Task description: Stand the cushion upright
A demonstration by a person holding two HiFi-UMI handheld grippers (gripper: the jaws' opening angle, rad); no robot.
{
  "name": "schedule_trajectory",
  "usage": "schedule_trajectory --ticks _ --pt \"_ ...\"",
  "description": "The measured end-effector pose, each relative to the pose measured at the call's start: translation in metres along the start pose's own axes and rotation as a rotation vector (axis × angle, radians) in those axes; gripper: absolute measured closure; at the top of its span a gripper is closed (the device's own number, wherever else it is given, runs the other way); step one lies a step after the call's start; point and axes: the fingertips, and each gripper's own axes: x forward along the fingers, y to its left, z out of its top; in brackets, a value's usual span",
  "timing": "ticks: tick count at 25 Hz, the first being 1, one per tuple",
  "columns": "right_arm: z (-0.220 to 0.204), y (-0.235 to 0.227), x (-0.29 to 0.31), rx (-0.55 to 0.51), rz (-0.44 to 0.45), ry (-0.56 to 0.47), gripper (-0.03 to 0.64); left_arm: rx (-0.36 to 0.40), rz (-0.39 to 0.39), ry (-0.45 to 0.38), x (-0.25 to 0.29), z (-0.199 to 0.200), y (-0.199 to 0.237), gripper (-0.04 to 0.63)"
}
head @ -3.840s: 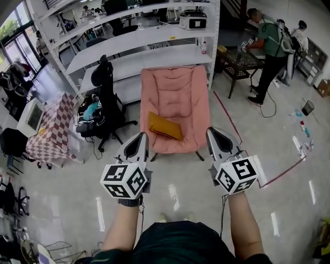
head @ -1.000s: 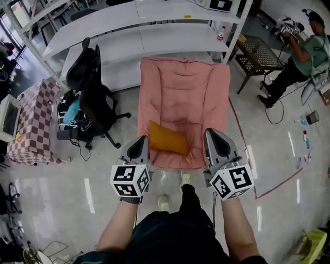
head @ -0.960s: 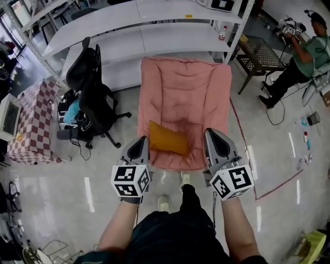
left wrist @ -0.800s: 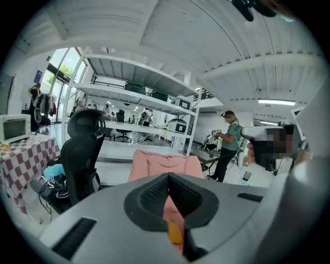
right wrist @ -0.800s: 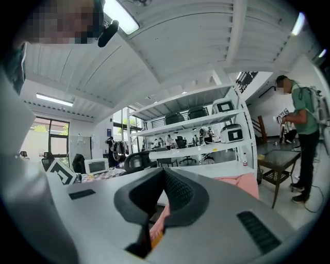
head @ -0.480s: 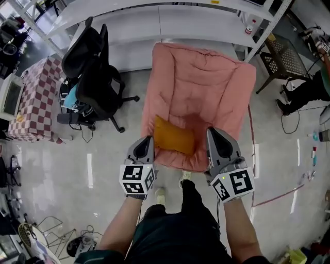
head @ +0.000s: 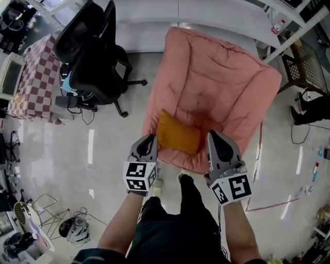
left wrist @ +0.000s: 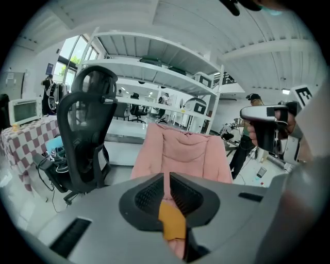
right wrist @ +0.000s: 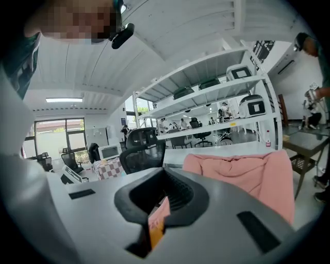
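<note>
An orange cushion (head: 178, 138) lies flat on the seat of a pink padded chair (head: 221, 77), near its front edge. My left gripper (head: 148, 138) hangs just off the cushion's left end, jaws shut and empty. Just right of the cushion, over the seat's front edge, my right gripper (head: 214, 135) is also shut and empty. In the left gripper view the cushion (left wrist: 172, 221) shows below the closed jaws of the left gripper (left wrist: 166, 175), with the chair (left wrist: 180, 149) behind. A sliver of the cushion (right wrist: 156, 227) shows in the right gripper view, below the right gripper (right wrist: 164, 172).
A black office chair (head: 90, 46) stands left of the pink chair, with a checkered table (head: 31, 77) further left. White shelving (head: 206, 10) runs behind. A black wire table (head: 309, 56) is at the right. Red tape (head: 268, 206) marks the floor, and the person's feet are below the seat.
The view has closed in over the pink chair. Both grippers have sunk and moved forward to the seat's front edge, either side of the cushion. The cushion still lies flat.
</note>
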Motion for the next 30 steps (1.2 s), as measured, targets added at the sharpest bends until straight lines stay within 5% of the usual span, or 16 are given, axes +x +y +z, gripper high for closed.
schedule_trajectory --ticks 3,12,30 --pt "-0.011 -0.012 0.018 0.014 0.033 0.025 0.615 -0.022 -0.002 0.049 0.024 -0.018 0.006 0.515" --pt "-0.036 -0.024 0.056 0.017 0.122 0.068 0.615 -0.075 0.042 0.194 0.080 -0.083 0.031 0.444" --pt "-0.096 -0.030 0.060 0.064 0.035 0.167 0.615 -0.185 0.000 0.443 0.145 -0.186 0.063 0.339"
